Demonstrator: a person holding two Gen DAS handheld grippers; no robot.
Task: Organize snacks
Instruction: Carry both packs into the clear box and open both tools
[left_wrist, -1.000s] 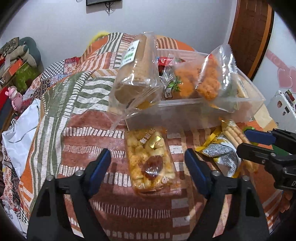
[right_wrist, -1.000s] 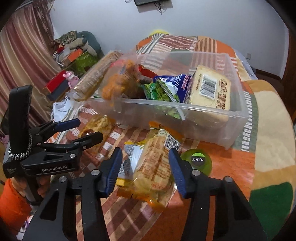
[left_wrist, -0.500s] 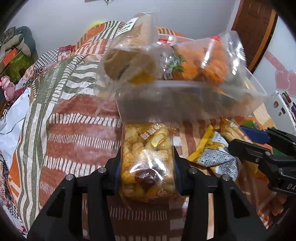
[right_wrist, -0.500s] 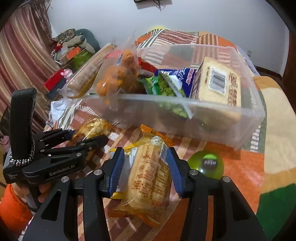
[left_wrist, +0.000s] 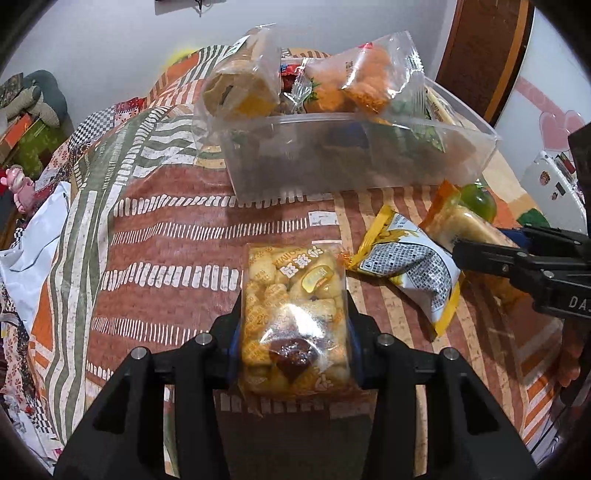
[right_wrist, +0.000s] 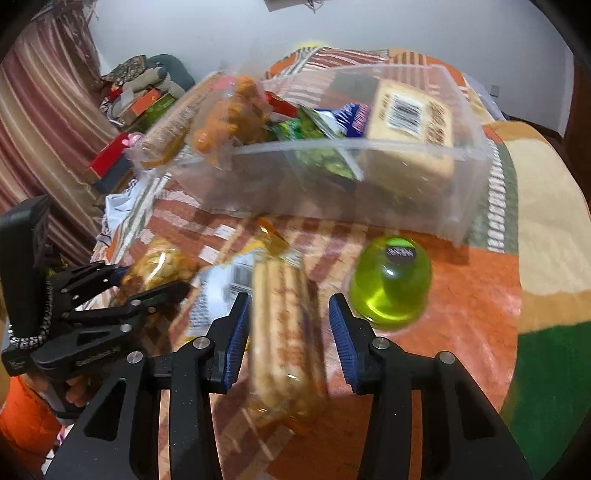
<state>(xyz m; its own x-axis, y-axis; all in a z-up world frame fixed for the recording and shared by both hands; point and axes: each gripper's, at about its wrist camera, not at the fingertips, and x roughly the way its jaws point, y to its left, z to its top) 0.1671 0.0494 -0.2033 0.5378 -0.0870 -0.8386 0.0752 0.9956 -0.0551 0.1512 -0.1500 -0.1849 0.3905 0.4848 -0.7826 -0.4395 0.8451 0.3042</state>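
My left gripper (left_wrist: 293, 343) is shut on a clear bag of yellow puffed snacks (left_wrist: 293, 317) and holds it over the striped bedspread, in front of the clear plastic bin (left_wrist: 354, 155). My right gripper (right_wrist: 290, 328) is around a long pack of biscuit sticks (right_wrist: 284, 328); the left pad touches it, while a gap shows at the right pad. The picture is blurred. The bin (right_wrist: 369, 184) holds several snack packs. A yellow and grey snack bag (left_wrist: 410, 266) lies between the grippers.
A green jelly cup (right_wrist: 391, 284) sits right of my right gripper, in front of the bin. Two tall packs (left_wrist: 240, 85) lean out over the bin's left rim. The bedspread (left_wrist: 147, 229) drops away at the left edge, with clutter on the floor beyond.
My left gripper closed on the puffed snack bag and lifted it slightly. My right gripper closed in around the biscuit pack, then shifted; the pack now looks tilted and blurred.
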